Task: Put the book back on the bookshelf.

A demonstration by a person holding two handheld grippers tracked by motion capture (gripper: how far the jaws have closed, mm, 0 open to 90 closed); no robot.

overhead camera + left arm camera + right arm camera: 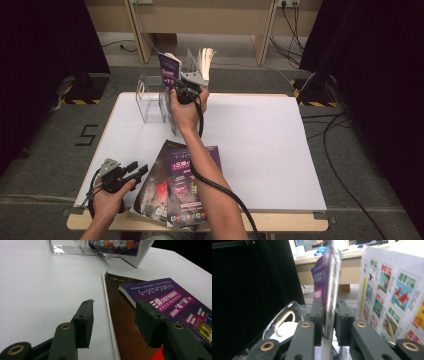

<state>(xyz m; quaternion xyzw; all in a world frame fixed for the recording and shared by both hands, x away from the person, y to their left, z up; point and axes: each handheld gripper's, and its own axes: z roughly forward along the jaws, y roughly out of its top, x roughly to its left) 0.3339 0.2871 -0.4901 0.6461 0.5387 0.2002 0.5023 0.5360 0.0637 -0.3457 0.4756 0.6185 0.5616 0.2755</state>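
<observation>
My right gripper (186,86) is up at the far edge of the table, with its 2 jaws on either side of a purple book (329,287). In the right gripper view 1 pad lies against the cover and the other stands just off it, so I cannot tell whether the grip is firm. The book stands upright on its lower edge, long axis vertical, top pointing at the ceiling and thin edge facing me. It sits in the clear acrylic file holder (150,102), beside a white booklet with colourful pictures (394,300) that also stands upright.

My left gripper (131,171) hovers low at the near left corner, jaws apart with nothing between them. Just beside it a dark magazine (125,325) lies flat, and a purple booklet (170,302) lies flat on top of that, both with their long axes running away from me.

The table (260,145) is white with a wooden rim. Around it I see grey floor (45,150), black curtains (40,40) and trailing cables.
</observation>
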